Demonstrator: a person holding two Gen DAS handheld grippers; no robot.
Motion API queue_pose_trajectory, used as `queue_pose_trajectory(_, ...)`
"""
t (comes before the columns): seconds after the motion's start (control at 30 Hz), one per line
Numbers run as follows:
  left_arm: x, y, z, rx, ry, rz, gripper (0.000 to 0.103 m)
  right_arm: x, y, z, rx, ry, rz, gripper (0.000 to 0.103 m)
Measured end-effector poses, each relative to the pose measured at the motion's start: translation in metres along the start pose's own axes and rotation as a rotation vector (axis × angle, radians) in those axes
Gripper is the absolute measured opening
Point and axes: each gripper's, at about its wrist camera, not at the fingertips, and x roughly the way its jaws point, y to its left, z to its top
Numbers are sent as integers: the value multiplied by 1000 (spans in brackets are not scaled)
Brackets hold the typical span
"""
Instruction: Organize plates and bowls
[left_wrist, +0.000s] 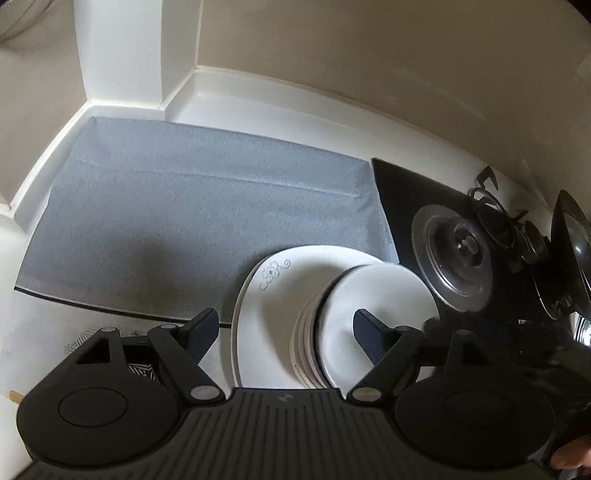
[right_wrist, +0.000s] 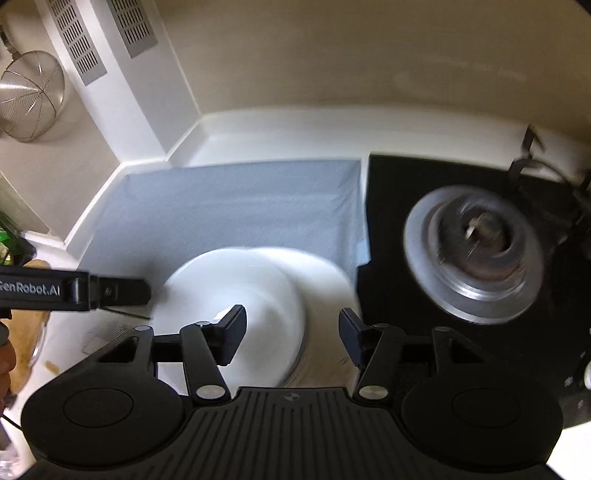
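A stack of white bowls (left_wrist: 373, 317) sits on a large white plate (left_wrist: 266, 295) with a floral mark, at the near right edge of a grey mat (left_wrist: 192, 218). My left gripper (left_wrist: 284, 334) is open and empty, hovering above the plate and bowls. In the blurred right wrist view the same white dishes (right_wrist: 251, 291) lie just ahead of my right gripper (right_wrist: 291, 332), which is open and empty above them. The left gripper's finger (right_wrist: 110, 291) reaches in from the left there.
A black gas hob (left_wrist: 417, 206) with a metal burner (left_wrist: 454, 258) lies right of the mat; the burner (right_wrist: 476, 251) also shows in the right wrist view. Walls close the counter behind and to the left. A wire strainer (right_wrist: 29, 99) hangs at the upper left.
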Motion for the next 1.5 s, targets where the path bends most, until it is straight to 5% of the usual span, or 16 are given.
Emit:
queue_pose_trajectory(0.33, 18, 31, -18, -62, 17, 39, 94, 11, -46, -26, 181, 23, 19, 73)
queue_pose_trajectory(0.6, 28, 69, -32, -168, -17, 50, 96, -1, -69, -42, 309, -65, 70, 73)
queue_pose_trajectory(0.77, 53, 78, -39, -200, 26, 15, 96, 10, -87, -59, 374, -18, 135, 73)
queue_pose_trajectory(0.87, 65, 76, -44, -192, 46, 12, 96, 19, -95, -67, 431, -13, 146, 63)
queue_pose_trajectory(1.23, 96, 68, -46, -185, 106, -56, 65, 60, -73, -70, 265, 84, 130, 28)
queue_pose_trajectory(1.37, 100, 65, -43, -181, 120, -131, 40, 67, -49, -71, 127, 74, 50, 31)
queue_pose_trajectory(1.5, 102, 65, -40, -170, 127, -146, 37, 68, -40, -67, 112, 93, 16, 31)
